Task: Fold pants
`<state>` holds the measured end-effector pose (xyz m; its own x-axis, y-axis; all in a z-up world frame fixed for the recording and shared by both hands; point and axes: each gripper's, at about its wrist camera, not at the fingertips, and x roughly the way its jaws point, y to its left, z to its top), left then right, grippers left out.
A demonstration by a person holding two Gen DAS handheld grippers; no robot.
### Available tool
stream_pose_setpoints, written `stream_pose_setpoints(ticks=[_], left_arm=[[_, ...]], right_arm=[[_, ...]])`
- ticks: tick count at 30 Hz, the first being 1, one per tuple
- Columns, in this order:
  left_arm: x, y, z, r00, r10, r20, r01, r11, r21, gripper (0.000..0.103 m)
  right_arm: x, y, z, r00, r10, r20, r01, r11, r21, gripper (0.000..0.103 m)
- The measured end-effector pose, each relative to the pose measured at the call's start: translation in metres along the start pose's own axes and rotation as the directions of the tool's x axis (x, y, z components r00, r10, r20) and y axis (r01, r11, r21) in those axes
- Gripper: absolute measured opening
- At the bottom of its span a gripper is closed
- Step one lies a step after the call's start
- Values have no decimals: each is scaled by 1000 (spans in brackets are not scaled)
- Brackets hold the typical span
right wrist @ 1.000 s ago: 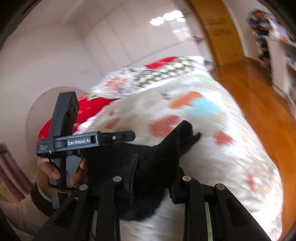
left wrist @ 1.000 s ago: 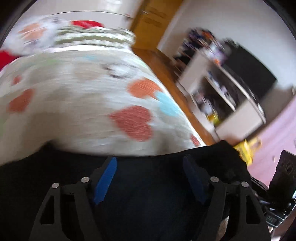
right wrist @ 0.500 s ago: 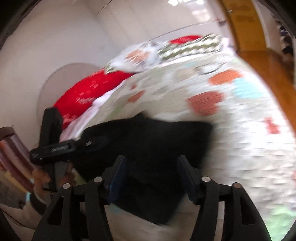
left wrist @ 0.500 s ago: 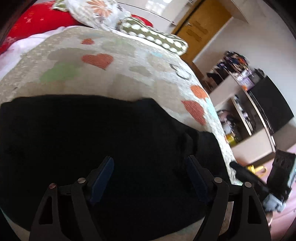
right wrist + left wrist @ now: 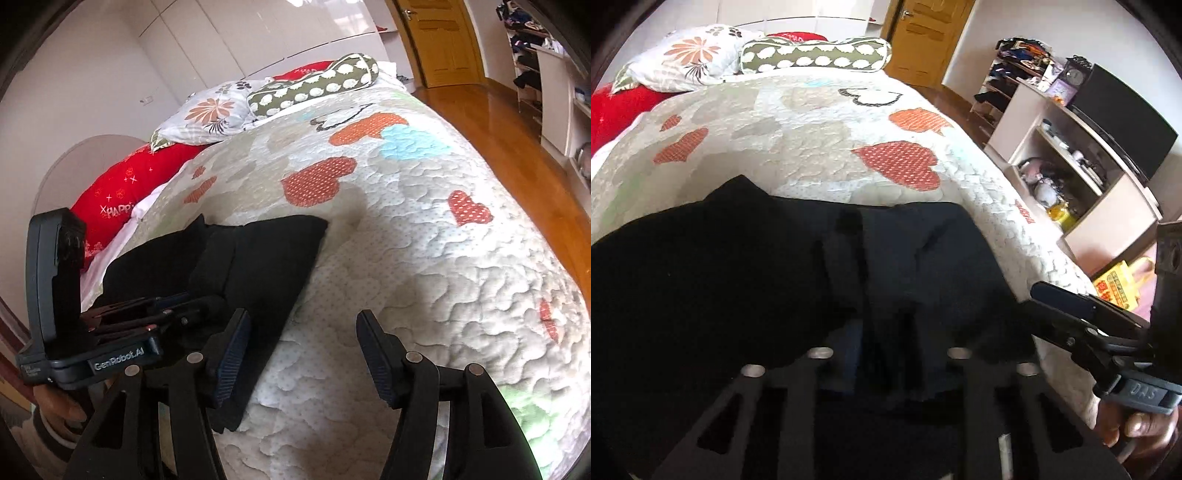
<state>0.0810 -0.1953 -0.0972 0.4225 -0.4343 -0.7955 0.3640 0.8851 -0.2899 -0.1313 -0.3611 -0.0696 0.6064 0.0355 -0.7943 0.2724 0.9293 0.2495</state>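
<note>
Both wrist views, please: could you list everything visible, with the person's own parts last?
pants: one, black, folded on quilt's near left
quilt: one, cream with hearts, covering bed
pillows: one floral, one green spotted, at bed head
red bedding: one, bed's left side
door: one, wooden, far wall
shelf unit: one, white, cluttered, right of bed
left hand-held gripper: fingers buried in pants
right hand-held gripper: open, over pants' edge

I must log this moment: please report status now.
Right claw open, holding nothing. Left claw buried in black pants, state unclear. Pants lie bunched on heart-patterned quilt.
</note>
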Motion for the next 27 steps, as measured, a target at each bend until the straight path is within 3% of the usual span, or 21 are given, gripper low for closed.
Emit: stream_pose_setpoints(ticks=[2,6,9,11,12,14,16,17,20,27], left_arm=[[-13,12,2,999,-32,6,32,998,-57,17],[-58,31,-5,994,62,85,-58,997,-43,17],[-67,45,-14,993,94,77,-88,994,-72,17],[-61,55,-25,992,120,45,-114,987,-110,18],[-58,53,-28,992,120,33,-115,986,-120,18],[-53,47,-34,990,132,43,-126,984,-124,22],[-56,42,-35,988,143,51,-135,983,-123,30],[-60,42,-37,988,143,51,-136,982,-128,39],[-71,44,-41,985,164,60,-154,978,-139,47],[-84,45,-50,973,213,93,-199,970,-142,49]], right_arm=[[-7,4,2,1000,8,12,-7,1000,-13,62],[-23,26,12,996,58,68,-53,996,-69,62],[-19,52,20,991,93,95,-80,988,-131,61],[1,72,20,993,104,56,-92,979,-185,58],[10,79,18,994,101,34,-92,975,-202,51],[37,92,12,997,63,-36,-70,964,-258,40],[63,99,0,995,-14,-102,-18,953,-303,41],[66,99,-4,995,-28,-95,-3,949,-316,41],[55,99,2,996,-3,-92,-24,955,-296,43],[51,105,25,999,-13,-53,-4,954,-300,43]])
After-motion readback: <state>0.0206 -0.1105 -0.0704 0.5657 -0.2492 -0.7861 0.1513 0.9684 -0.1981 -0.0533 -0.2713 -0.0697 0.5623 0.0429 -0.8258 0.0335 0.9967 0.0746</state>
